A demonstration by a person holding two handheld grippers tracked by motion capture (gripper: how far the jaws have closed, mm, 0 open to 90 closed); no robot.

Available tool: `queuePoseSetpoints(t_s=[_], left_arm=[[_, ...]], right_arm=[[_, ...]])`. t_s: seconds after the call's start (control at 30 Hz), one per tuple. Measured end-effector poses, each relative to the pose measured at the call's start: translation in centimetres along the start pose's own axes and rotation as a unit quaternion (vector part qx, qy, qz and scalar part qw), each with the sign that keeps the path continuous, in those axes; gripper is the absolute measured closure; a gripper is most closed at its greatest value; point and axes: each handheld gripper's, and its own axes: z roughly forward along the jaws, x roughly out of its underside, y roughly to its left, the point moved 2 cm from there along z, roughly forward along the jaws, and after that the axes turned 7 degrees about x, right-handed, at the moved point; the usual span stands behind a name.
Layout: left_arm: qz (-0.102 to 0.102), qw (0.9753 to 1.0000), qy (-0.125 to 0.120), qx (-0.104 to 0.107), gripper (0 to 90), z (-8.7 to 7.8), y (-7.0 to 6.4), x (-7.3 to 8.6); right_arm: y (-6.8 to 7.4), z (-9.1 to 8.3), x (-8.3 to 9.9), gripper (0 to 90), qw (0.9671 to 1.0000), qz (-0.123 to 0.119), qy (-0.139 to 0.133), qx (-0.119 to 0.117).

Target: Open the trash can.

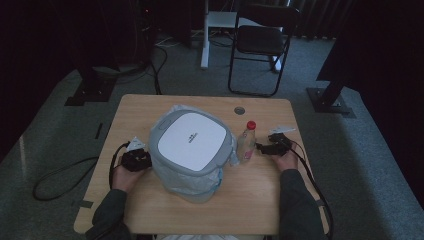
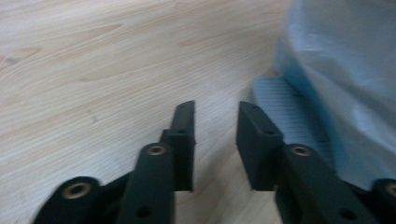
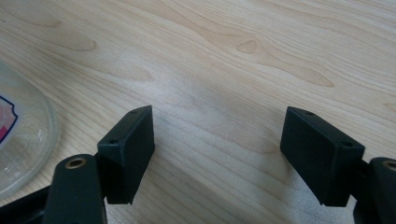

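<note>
a grey lidded bin [image 1: 192,152] lined with a pale blue bag stands mid-table [image 1: 150,102], with a red-capped clear bottle [image 1: 246,142] upright just to its right. the left tool [image 2: 215,140] rests on the table left of the bin, jaws slightly apart on nothing. the right tool [image 3: 217,154] sits right of the bottle, jaws wide apart over bare wood.

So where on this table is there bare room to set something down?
Bare table runs along the far edge behind the bagged bin, and along the near edge between the sleeves. Crowded: the gap between bin and bottle, by the right gripper.
</note>
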Motion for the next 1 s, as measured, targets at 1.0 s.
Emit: queuePoseSetpoints(t_s=[1.0], left_arm=[[0.034,0.9974,0.022,0.059,90.0,2.3,-1.8,-1.5]], right_arm=[[0.2,-0.1,0.1,27.8,1.0,0.006,-0.001,0.006]])
